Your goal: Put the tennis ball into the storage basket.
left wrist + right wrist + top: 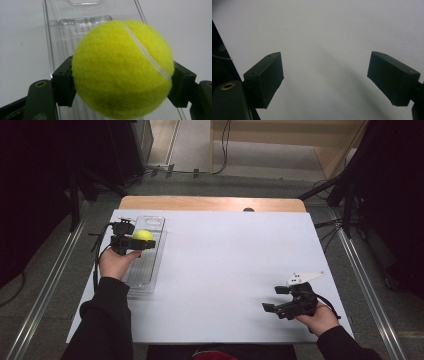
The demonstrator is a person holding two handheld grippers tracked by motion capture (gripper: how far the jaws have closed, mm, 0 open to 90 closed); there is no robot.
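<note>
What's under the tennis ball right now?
The clear plastic tray lies directly below the tennis ball, which the left gripper holds in its jaws. The ball covers the tray's middle, so whether they touch cannot be told.

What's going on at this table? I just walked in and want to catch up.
A person holds tongs in each hand. The left tongs are shut on a yellow tennis ball, held over a clear plastic tray at the table's left side. The right tongs hang open above the bare white table, holding nothing.

no readable text, labels, brands or numbers anywhere
</note>
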